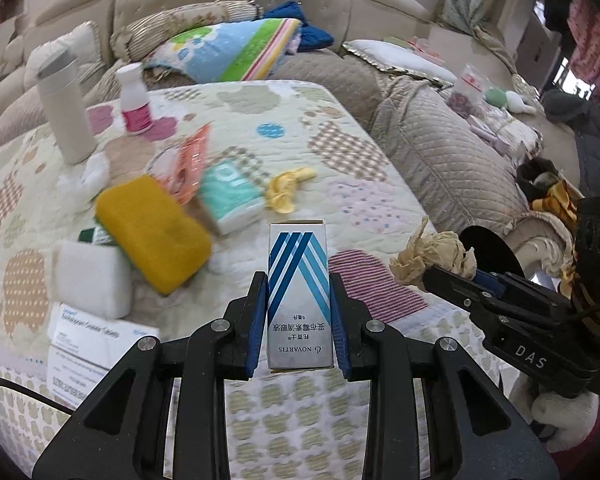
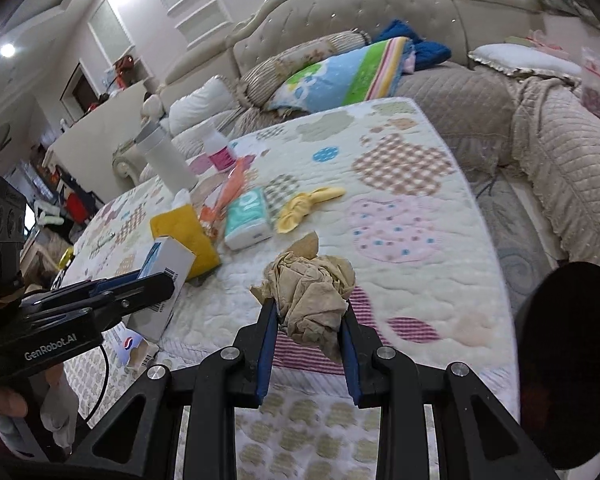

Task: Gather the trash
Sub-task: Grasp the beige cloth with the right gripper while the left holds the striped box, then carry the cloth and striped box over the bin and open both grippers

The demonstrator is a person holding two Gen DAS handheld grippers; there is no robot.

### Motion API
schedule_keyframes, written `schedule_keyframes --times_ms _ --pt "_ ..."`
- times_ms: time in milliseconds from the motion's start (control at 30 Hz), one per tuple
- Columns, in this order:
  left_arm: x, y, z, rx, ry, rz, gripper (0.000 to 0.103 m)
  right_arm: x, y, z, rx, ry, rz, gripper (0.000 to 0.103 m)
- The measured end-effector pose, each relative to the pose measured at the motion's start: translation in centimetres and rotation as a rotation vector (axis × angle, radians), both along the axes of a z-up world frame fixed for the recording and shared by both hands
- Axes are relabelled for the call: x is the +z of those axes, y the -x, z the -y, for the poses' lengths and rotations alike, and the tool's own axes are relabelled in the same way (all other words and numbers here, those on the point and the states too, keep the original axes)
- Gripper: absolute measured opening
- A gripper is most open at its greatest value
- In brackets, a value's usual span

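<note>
1. Left gripper [image 1: 299,280] is clamped on a blue-and-white box [image 1: 299,292], pads pressed to both its sides, held above the quilt [image 1: 332,112].
2. Right gripper [image 2: 310,308] grasps a crumpled paper wad [image 2: 310,296] between its pads, at 3 o'clock of the box in the left view.
3. Around 11 o'clock of the box lie a yellow sponge [image 1: 152,232], a tissue pack [image 1: 230,196] and an orange wrapper [image 1: 190,164].
4. Farther at 10 o'clock stand a white flask [image 1: 62,108] and a small bottle [image 1: 134,98]; both closed, contents unseen.
</note>
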State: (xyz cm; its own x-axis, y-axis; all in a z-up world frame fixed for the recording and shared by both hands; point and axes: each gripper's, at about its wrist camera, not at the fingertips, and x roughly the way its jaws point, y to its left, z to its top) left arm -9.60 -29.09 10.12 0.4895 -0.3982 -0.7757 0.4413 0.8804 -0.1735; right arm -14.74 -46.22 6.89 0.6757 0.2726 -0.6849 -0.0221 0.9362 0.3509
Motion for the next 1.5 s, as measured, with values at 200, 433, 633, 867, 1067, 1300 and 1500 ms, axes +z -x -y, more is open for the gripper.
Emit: schedule_keyframes --times_ms 200,433,633,867,1067,1300,1500 --pt "0.6 0.8 3.3 -0.053 -0.011 0.023 0.027 0.7 2.1 3.1 -0.066 0.0 0.02 0.028" --pt "0.9 1.9 7.5 -0.125 -0.019 0.037 0.027 1.0 4.1 6.3 -0.144 0.007 0.025 0.028" --pt "0.9 2.9 11.3 -0.191 -0.027 0.049 0.027 0.8 5.8 9.1 -0.213 0.015 0.016 0.028" --pt "0.4 3.5 15.0 -0.254 -0.033 0.051 0.027 0.2 7.6 12.5 -0.292 0.006 0.003 0.028" --pt "-0.1 3.6 17.6 -0.299 -0.027 0.045 0.027 -0.7 8.4 14.8 -0.353 0.002 -0.014 0.028" --pt "-0.9 3.8 20.2 -0.341 -0.018 0.024 0.027 -1.8 9.1 16.7 -0.392 -0.011 -0.037 0.028" --pt "-1.4 3.9 21.5 -0.368 -0.008 0.004 0.027 -2.4 9.8 17.8 -0.419 -0.021 -0.052 0.028"
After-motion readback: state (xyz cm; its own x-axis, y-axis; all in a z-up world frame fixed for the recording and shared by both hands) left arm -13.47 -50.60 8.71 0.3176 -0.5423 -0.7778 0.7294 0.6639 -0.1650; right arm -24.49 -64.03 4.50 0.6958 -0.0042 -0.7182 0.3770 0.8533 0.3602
